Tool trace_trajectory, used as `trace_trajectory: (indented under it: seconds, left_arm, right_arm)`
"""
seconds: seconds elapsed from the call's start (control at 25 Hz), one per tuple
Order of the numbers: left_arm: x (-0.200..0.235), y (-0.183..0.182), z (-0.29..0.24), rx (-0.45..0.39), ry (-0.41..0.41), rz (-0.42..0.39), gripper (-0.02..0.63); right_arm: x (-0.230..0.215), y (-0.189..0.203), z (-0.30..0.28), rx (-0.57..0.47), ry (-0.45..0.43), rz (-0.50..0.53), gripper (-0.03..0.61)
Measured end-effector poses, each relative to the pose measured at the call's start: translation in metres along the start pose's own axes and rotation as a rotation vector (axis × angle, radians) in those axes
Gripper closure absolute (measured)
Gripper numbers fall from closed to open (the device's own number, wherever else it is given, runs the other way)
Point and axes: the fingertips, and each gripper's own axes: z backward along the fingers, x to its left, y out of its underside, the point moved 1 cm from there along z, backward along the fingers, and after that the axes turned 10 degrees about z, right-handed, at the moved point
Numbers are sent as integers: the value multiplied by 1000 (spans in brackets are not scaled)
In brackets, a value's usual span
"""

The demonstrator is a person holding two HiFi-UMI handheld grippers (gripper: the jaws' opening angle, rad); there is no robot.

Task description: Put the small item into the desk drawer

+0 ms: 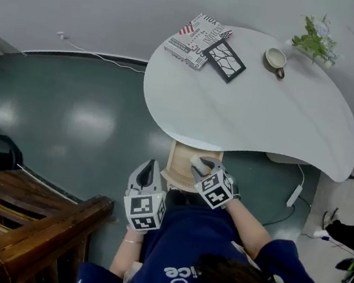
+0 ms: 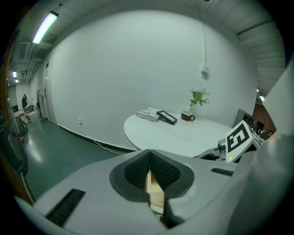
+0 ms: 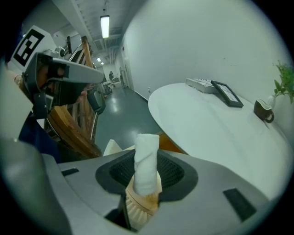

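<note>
The item [image 3: 147,153], a white roll on a ribbed cream base, is clamped upright between the jaws of the right gripper [image 3: 147,174], with the pads pressed on it from both sides. In the head view it is held over the open drawer [image 1: 175,165], toward the drawer's 2 o'clock corner. The drawer sits just below the table [image 1: 253,109] edge, at the table's 6 o'clock. The jaws of the left gripper [image 2: 150,170] are closed together on nothing, and that gripper is held at 7 o'clock of the drawer, near it.

The drawer is judged to be pulled out and the item picked up and carried to it. The item is yet to be lowered in and released, and the drawer probably pushed shut. Whether the item touches the drawer floor cannot be told.
</note>
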Motion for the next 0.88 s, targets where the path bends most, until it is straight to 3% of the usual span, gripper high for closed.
trace_trajectory:
  seconds: [0.88]
  left_arm:
    - [31,19,10,58,-205,64,609]
  right_arm:
    - [4,49,-106,253,-202,265,433]
